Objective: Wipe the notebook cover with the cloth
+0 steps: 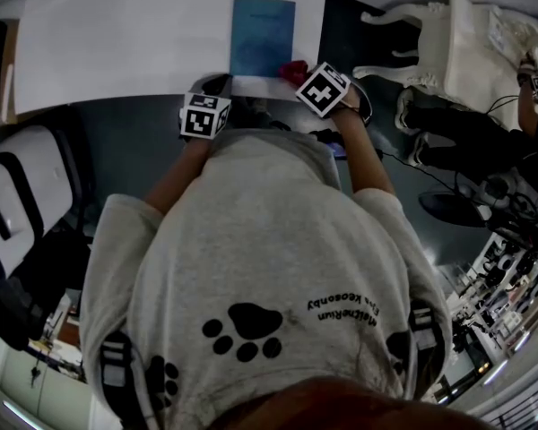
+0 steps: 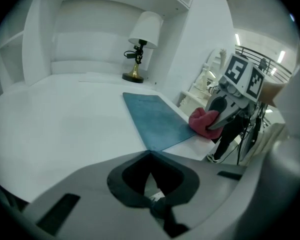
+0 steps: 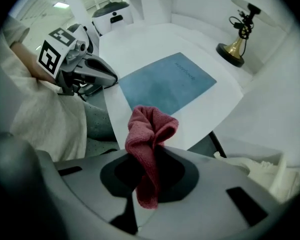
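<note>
A blue notebook (image 1: 263, 36) lies flat on the white table (image 1: 125, 43), close to its front edge. My right gripper (image 1: 298, 73) is shut on a red cloth (image 3: 149, 134), which bunches up beyond the jaws. The cloth (image 2: 204, 121) hangs by the notebook's (image 2: 157, 119) near right corner, at the table edge; whether it touches the cover is unclear. My left gripper (image 2: 150, 156) is shut and holds nothing. It sits at the table's front edge, left of the notebook's (image 3: 165, 84) near corner. From the right gripper view, the left gripper (image 3: 110, 77) points toward the notebook.
A lamp (image 2: 139, 46) with a white shade and brass base stands at the table's back corner, beyond the notebook. White shelf walls enclose the table. A white ornate chair (image 1: 435, 47) stands on the dark floor to the right, with cables and another person's hand (image 1: 531, 79) beyond.
</note>
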Action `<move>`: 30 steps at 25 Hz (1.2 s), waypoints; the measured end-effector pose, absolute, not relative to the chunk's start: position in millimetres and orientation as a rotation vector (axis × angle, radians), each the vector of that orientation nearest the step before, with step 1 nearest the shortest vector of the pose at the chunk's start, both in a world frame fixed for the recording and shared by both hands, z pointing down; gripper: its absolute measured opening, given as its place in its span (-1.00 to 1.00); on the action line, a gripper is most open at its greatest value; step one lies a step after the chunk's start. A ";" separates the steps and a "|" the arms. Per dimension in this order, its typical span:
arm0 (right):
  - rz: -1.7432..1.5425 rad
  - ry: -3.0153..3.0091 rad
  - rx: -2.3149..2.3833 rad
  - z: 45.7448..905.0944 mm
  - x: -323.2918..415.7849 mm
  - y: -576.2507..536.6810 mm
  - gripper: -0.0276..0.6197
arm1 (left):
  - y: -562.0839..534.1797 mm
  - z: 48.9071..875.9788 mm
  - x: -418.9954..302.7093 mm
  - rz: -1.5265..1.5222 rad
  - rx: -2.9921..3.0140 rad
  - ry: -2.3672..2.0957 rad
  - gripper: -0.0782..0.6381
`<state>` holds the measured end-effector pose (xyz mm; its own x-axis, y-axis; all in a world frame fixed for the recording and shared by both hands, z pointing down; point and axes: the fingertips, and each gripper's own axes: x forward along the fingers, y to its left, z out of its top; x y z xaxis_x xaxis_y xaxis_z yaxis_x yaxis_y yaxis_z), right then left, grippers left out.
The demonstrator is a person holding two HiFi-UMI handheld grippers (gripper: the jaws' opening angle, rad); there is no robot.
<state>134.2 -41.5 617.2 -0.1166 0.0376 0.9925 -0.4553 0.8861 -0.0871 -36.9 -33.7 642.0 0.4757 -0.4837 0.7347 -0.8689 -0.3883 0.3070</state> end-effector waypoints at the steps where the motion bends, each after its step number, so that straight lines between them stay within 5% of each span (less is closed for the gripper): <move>1: 0.447 -1.642 0.364 614.9 138.8 -42.0 -0.73 | -33.4 641.8 -37.4 0.718 2.037 -1.120 -0.75; 12: 0.415 -1.957 0.846 539.4 116.1 -86.9 -0.73 | -59.3 587.1 -46.2 0.619 2.139 -1.280 -0.75; 30: -0.091 -2.356 1.536 346.1 97.6 -139.8 -0.73 | -122.2 359.7 -44.7 0.147 2.571 -1.721 -0.75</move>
